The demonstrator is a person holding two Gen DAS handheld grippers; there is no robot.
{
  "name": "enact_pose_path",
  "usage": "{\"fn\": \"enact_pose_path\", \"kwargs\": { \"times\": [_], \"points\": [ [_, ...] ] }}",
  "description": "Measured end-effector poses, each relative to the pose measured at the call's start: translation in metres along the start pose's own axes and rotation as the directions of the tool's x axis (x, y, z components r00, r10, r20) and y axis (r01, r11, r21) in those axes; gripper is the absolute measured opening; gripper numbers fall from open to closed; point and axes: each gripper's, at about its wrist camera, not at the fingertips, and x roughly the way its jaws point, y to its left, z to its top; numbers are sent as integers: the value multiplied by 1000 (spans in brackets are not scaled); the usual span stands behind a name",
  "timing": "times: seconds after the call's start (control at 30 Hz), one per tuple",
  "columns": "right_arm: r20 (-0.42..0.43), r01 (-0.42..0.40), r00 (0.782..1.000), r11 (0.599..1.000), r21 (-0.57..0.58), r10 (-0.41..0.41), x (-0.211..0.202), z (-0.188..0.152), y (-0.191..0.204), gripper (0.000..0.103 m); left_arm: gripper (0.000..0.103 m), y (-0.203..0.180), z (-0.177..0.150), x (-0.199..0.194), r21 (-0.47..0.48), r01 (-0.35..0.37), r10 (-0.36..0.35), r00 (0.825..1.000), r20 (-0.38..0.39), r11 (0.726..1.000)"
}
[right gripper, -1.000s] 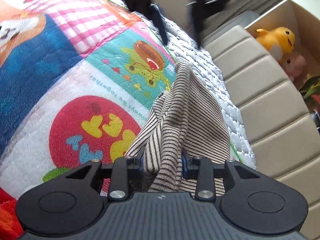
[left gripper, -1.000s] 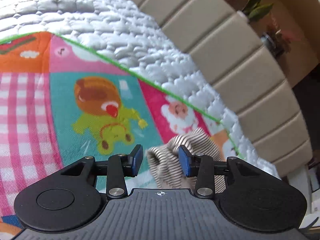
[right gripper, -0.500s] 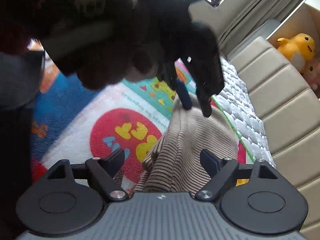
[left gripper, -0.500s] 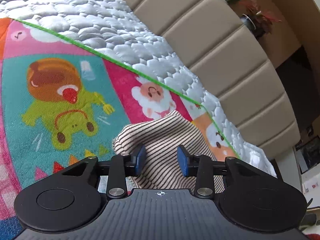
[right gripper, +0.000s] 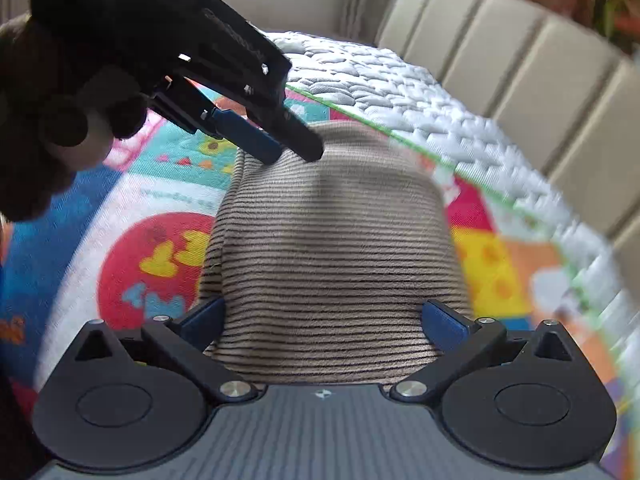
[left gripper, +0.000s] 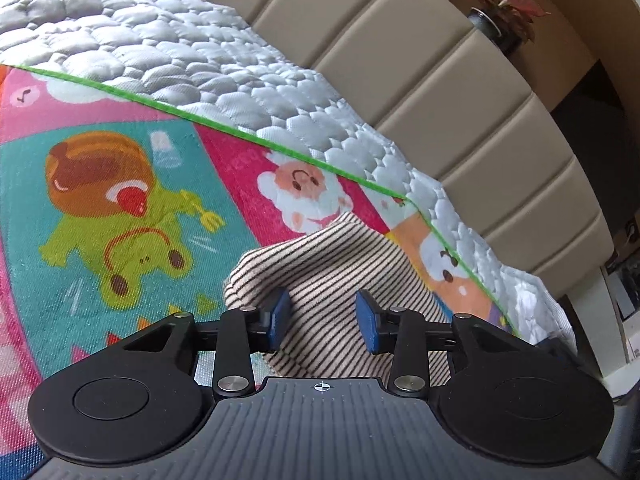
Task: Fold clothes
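Striped garment (right gripper: 332, 248) is lying released on the play mat (left gripper: 120, 208); my right gripper (right gripper: 324, 316) is now gaping wide. My left gripper (left gripper: 322, 316) is hovering, unclenched, over its far edge.

Bright, soft daylight in both views, perhaps from beyond the headboard (left gripper: 460, 92). Faint shadow across the striped garment (right gripper: 336, 248). Strong fisheye bending at the edges. Left view sharp; right view smeared by motion blur along its right side.
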Motion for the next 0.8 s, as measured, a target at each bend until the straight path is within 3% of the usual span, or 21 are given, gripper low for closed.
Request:
{"fn": "enact_pose_path", "kwargs": {
  "times": [0.03, 0.13, 0.5, 0.57, 0.7, 0.8],
  "points": [
    [23, 3, 1000, 1000, 17, -3, 1, -4, 3, 103, 47, 0, -1, 1, 7, -1, 1, 1000, -1, 1000],
    [38, 29, 999, 994, -108, -25, 0, -2, 19, 103, 53, -3, -1, 4, 35, -13, 13, 1000, -3, 999],
    [-6, -26, 1000, 999, -32, 26, -2, 7, 12, 103, 55, -5, -3, 5, 58, -21, 21, 1000, -1, 998],
    [42, -48, 998, 999, 25, 47, -12, 15, -4, 103, 55, -5, -1, 2, 40, -18, 18, 1000, 11, 999],
    [110, 65, 990, 982, 177, -86, -17, 23, -45, 103, 56, -4, 2, -6, -3, -11, 11, 999, 40, 1000],
    [67, 183, 975, 932, 313, -213, -1, 18, -84, 101, 61, -1, 4, -21, -93, -16, 23, 997, 77, 996]
  ]
}}
